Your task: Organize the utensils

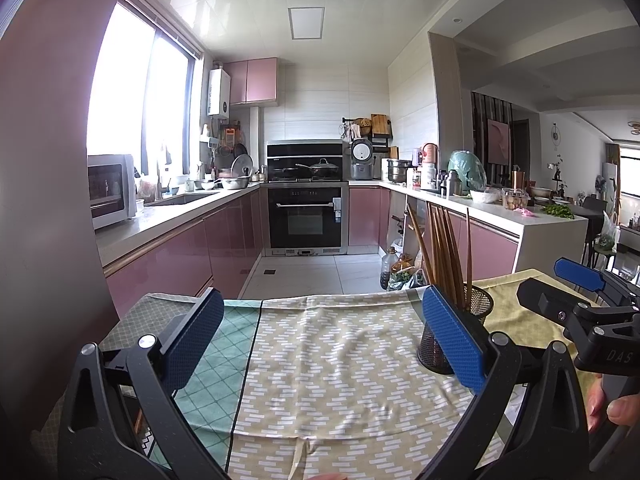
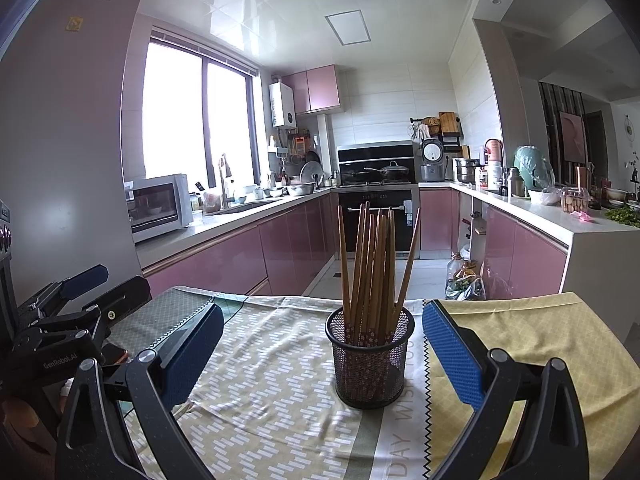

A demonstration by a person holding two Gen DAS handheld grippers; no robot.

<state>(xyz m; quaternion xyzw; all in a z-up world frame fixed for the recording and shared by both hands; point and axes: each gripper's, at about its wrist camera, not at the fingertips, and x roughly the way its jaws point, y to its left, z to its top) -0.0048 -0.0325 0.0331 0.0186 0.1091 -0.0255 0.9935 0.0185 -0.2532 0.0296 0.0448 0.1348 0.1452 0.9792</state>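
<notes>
main risk from here, i think: the mesh holder (image 2: 369, 360) is light and tall, and the chopsticks (image 2: 372, 264) stand high above its rim and lean out in diff directions. if a claw comes in too low or from the side, a finger can hit the sticks or the rim and tip the whole thing over on the cloth. the patterned cloth (image 2: 260, 380) has wrinkles under it, so the base is maybe not very stable. also pinching only one stick from such a tight bundle is hard, two can come up together & drop.

right claw (image 2: 320, 356): spread wide, nothing between the blue pads, touching nothing. the holder stands on the counter just ahead of it, slightly towards 1 o'clock, inside the line of the two fingers but apart from both.

left claw (image 1: 320, 340): also spread wide and empty, over the bare cloth. in the left wrist view the holder (image 1: 476, 308) is at about 2 o'clock, partly hidden behind the right-hand pad; i cannot tell if the pad touches it, prob. it does not. the other claw shows at 3 o'clock with a person's fingers (image 1: 622, 410) on its handle.

no loose utensils visible on the cloth, so the task looks close to done or not yet begun
</notes>
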